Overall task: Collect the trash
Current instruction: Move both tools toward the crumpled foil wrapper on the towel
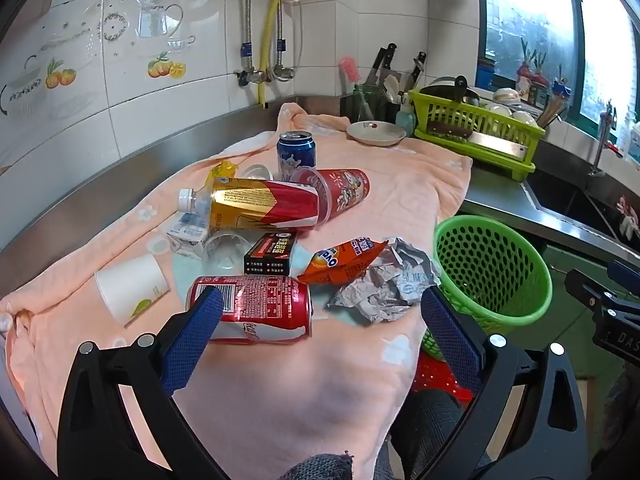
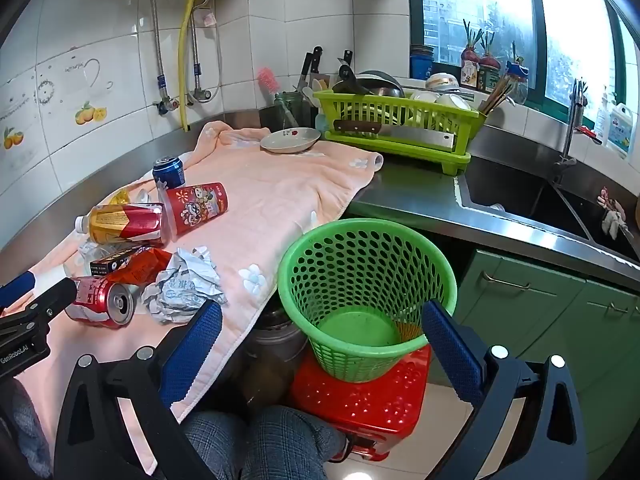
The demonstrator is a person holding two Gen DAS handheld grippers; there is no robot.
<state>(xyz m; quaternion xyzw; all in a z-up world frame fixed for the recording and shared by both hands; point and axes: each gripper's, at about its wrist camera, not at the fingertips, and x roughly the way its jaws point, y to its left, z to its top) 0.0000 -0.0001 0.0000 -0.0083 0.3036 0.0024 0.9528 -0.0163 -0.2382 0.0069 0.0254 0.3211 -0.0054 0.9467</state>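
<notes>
We see a steel counter point(image 2: 420, 200) with a pink towel point(image 1: 280, 380) spread over it, and the trash lies on the towel's left part. Beside the towel's edge a green basket point(image 2: 372, 240) stands upright on a red stool point(image 2: 360, 396), mouth up and nothing in it.

Both our grippers stand wide with nothing between their pads. The left gripper point(image 1: 320, 308) hangs just over the near trash; the right gripper point(image 2: 322, 316) hangs over the basket's near rim.

Of the trash, the bottle point(image 1: 256, 204) lies on its side, long axis left to right, cap to the left, its base inside a red cup point(image 1: 344, 192) that also lies on its side. The red can point(image 1: 256, 308) lies on its side nearest us, long axis left to right, top to the right. A white cup point(image 1: 132, 288) lies tipped, mouth toward us. A blue can point(image 1: 296, 152) stands upright behind. Crumpled paper point(image 1: 384, 284), an orange wrapper point(image 1: 344, 260) and a black box point(image 1: 270, 254) lie between.
</notes>
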